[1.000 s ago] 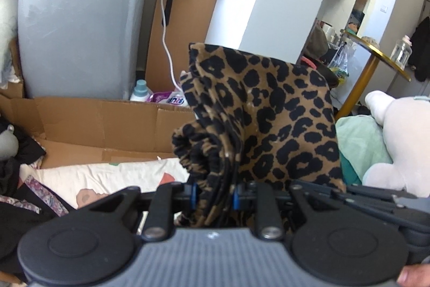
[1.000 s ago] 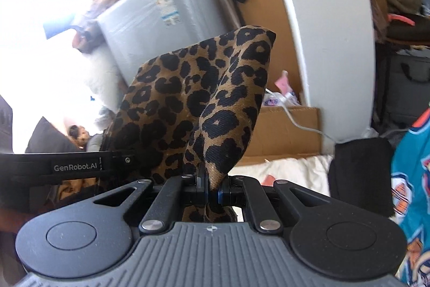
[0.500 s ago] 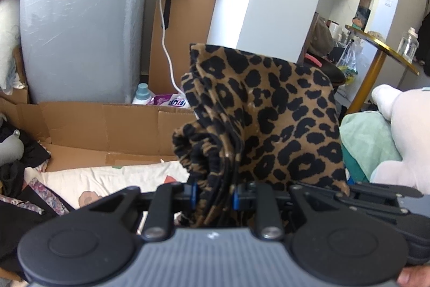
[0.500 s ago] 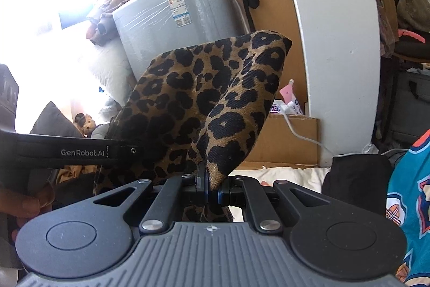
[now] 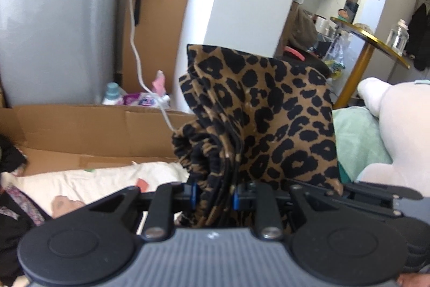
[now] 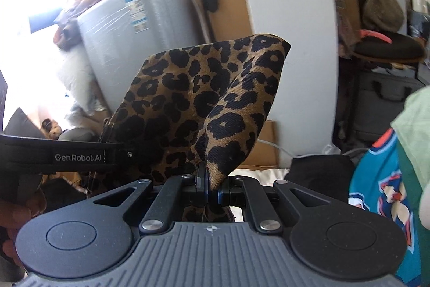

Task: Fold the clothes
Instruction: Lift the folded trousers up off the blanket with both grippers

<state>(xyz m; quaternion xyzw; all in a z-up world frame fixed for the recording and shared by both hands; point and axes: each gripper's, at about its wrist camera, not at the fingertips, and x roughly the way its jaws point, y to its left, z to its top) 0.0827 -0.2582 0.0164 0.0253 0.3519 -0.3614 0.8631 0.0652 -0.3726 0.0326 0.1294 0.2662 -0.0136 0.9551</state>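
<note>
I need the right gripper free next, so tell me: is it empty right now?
No. The right gripper is shut on a fold of the leopard-print cloth, which stands up between its fingers.

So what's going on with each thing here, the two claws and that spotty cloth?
Left claw: shut on a thick bunch of the cloth.
Right claw: shut on a thin corner of the cloth.
Cloth: leopard print, held up in the air between both claws, bunched, not yet folded flat.

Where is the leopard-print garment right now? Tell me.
The leopard-print garment is held up, clamped in both the left gripper and right gripper, above the white bedding.
</note>
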